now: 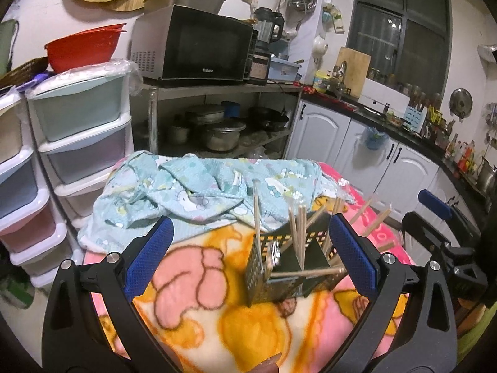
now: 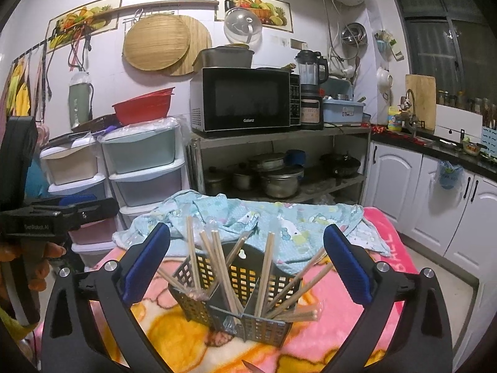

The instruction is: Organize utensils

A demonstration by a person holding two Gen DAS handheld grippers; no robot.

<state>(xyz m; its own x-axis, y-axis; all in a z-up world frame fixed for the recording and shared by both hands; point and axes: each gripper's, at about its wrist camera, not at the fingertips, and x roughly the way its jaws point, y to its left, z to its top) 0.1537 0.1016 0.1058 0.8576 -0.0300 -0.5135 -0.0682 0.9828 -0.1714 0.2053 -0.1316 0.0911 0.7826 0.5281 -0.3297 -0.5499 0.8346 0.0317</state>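
On the surface draped in a pink and orange cartoon-print fleece blanket (image 2: 174,323), a black perforated plastic utensil caddy (image 2: 239,301) is standing upright, split by inner dividers into compartments. Pale wooden chopsticks (image 2: 217,267) are leaning out of it at many angles, some nearly upright and others splaying low toward the right, with one pair lying almost flat across the rim in the left wrist view (image 1: 307,272). A metal fork (image 1: 273,253) is poking up from a near compartment (its tines are blurred, so little more can be said of it). Behind the caddy a crumpled light-blue cartoon-print cloth (image 2: 279,220) is lying across the far edge of the blanket. The right gripper (image 2: 247,265) is hovering just in front of the caddy with its blue-padded jaws spread about as wide as they go, holding nothing, the caddy framed between them without contact. The left gripper (image 1: 250,250) is pointing down at the same caddy from its left side, its jaws likewise standing wide apart and empty, the right pad close beside the caddy's corner. Beyond, a black microwave oven (image 2: 245,102) is sitting on a metal shelf above stacked pots.
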